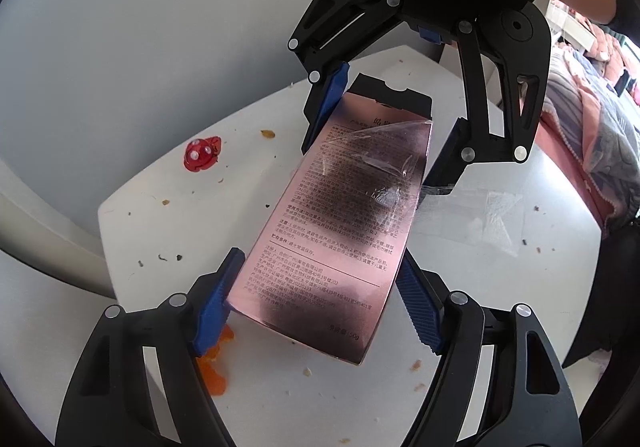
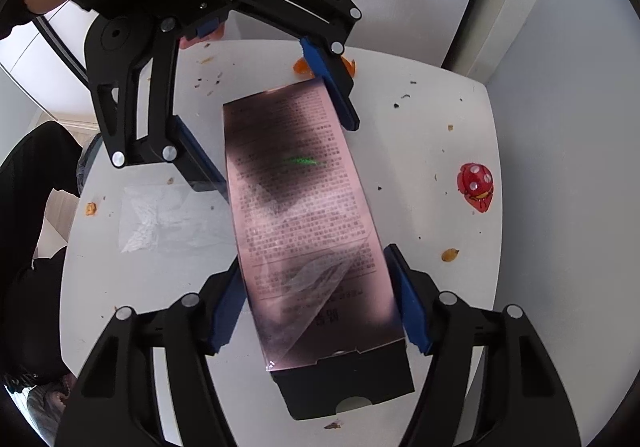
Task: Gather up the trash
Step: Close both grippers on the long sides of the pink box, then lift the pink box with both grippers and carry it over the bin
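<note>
1. My left gripper (image 1: 318, 287) points steeply down. Its blue pads (image 1: 218, 303) press on the two long sides of the pink box (image 1: 340, 227) at the box's near end, so the jaws are partly spread and pinching it.
2. My right gripper (image 2: 316, 287) clamps the opposite end of the same box in the same way, one pad on each long side, just ahead of the black end flap (image 2: 344, 387).
3. The box spans the gap between the two grippers over the middle of the white table (image 1: 140, 231). The printed face is up. A strip of clear film (image 1: 380, 155) has peeled loose on that face. I cannot tell whether the box rests on the surface or is raised off it.
4. Orange peel pieces (image 1: 216, 371) lie on the table just beside my left gripper's outer finger.
5. A sheet of clear plastic (image 2: 168, 223) lies flat on the table beside the box.
6. A small red spotted piece (image 1: 202, 155) sits well apart from the box, near the table edge. Crumbs (image 1: 267, 133) are scattered around it.
7. Beyond the table, striped bedding (image 1: 592, 119) is in view.
</note>
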